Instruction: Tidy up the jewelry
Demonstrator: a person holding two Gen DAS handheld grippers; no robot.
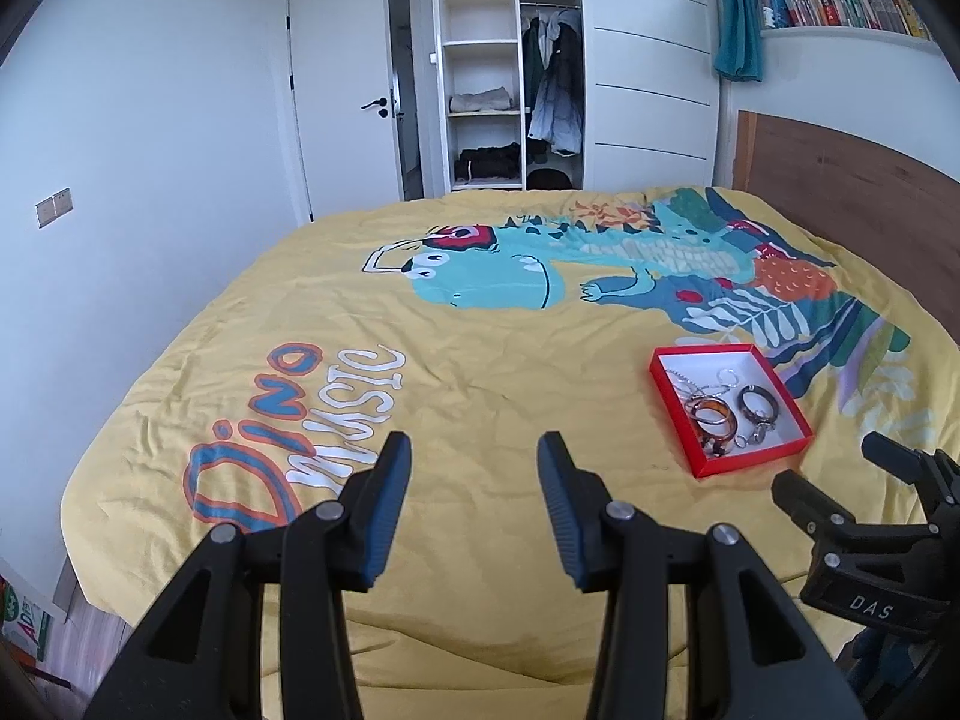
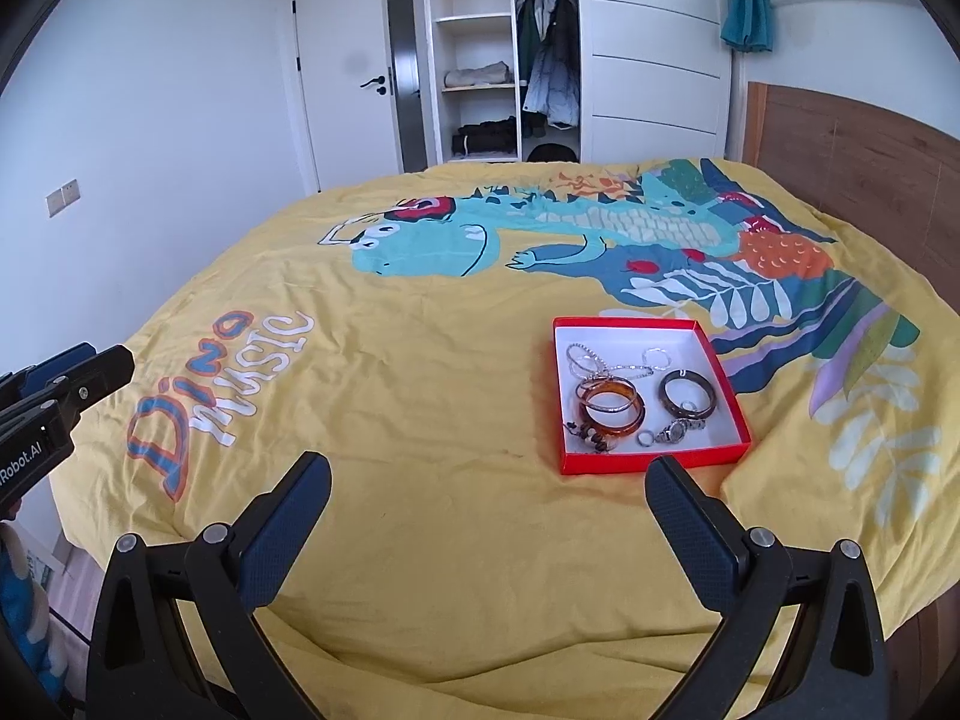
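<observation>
A shallow red box [image 2: 654,461] with a white inside lies on the yellow bedspread; it also shows in the left wrist view [image 1: 672,408]. In it lie amber bangles [image 2: 612,408], a dark bangle [image 2: 687,395], silver chains [image 2: 591,360], a small watch [image 2: 675,431] and rings. My right gripper [image 2: 489,483] is open and empty, just short of the box's near edge and to its left. My left gripper [image 1: 474,459] is open and empty, further left over the bare bedspread. Each gripper shows in the other's view: the right one [image 1: 840,468], the left one [image 2: 90,369].
The bed [image 2: 420,540] has a yellow cover with a dinosaur print. A wooden headboard [image 2: 840,144] stands at the right. An open wardrobe [image 2: 480,60], a white door [image 2: 342,72] and a wall lie beyond the far edge. A bookshelf [image 1: 840,6] is at the upper right.
</observation>
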